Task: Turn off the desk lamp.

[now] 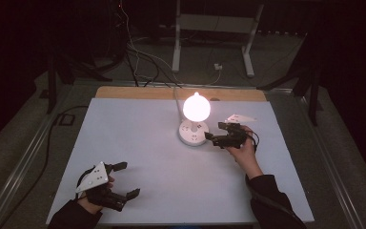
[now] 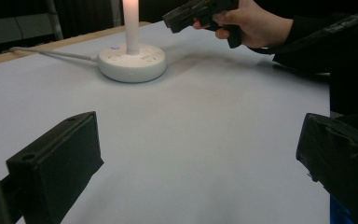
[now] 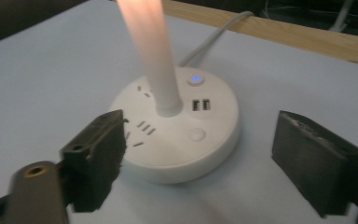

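Note:
A lit lamp with a glowing globe [image 1: 196,107] rises on a white stem [image 3: 154,56] from a round white socket base [image 1: 193,133] [image 3: 177,128] at the table's middle back. The base carries a blue-lit button [image 3: 195,78], two USB ports [image 3: 200,105] and a round white button [image 3: 196,135]. My right gripper [image 1: 214,131] [image 3: 205,161] is open just right of the base, with its jaws aimed at the base's near rim and nothing between them. My left gripper [image 1: 129,179] [image 2: 196,154] is open and empty above the mat near the front left.
A white mat [image 1: 138,143] covers the table, leaving a wooden strip [image 1: 138,92] along the far edge. The lamp's cable [image 3: 214,32] runs back off the table. The right hand [image 2: 256,23] and a dark sleeve [image 1: 271,200] reach in from the front right. Floor cables and a stand lie beyond.

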Available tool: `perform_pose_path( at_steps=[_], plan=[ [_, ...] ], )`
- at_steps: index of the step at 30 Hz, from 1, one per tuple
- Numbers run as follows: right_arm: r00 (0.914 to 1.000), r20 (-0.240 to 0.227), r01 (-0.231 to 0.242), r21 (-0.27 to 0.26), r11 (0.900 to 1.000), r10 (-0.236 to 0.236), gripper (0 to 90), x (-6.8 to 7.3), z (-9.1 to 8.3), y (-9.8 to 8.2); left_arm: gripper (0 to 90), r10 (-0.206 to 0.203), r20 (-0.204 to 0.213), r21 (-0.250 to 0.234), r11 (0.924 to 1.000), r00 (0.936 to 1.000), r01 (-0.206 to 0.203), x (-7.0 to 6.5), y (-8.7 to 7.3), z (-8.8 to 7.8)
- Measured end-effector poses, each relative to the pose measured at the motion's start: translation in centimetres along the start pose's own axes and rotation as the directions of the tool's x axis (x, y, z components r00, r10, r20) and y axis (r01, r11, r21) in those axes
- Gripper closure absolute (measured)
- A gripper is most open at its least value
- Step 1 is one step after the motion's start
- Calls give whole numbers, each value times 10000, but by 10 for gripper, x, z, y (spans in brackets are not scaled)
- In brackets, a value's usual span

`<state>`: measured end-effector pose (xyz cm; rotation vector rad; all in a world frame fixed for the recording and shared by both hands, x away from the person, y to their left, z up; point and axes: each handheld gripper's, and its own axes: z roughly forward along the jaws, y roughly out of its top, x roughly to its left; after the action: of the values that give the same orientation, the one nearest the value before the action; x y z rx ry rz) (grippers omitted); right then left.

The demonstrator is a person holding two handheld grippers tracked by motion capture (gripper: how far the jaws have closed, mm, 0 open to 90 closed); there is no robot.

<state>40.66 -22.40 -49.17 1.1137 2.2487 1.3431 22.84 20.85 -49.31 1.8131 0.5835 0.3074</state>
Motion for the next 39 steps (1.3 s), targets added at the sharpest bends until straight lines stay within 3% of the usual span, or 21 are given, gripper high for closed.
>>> perform_pose_path(
  at_steps=[5,12,20,39],
  plan=[
    [9996,212,-197,-20,9998,198,606,-1,5,0,5,7,13,-6,10000,10000,-7,0,0,0],
    [9990,424,151,433,9989,-169,879,4,13,2,5,-1,6,-42,10000,10000,1,0,0,0],
    [9969,782,89,492,9987,-128,900,5,22,1,5,-25,-3,-57,10000,10000,25,0,0,-1],
    [9955,907,214,645,9977,-272,900,11,37,0,5,10,4,-38,10000,10000,-10,0,0,-1]
  ],
)
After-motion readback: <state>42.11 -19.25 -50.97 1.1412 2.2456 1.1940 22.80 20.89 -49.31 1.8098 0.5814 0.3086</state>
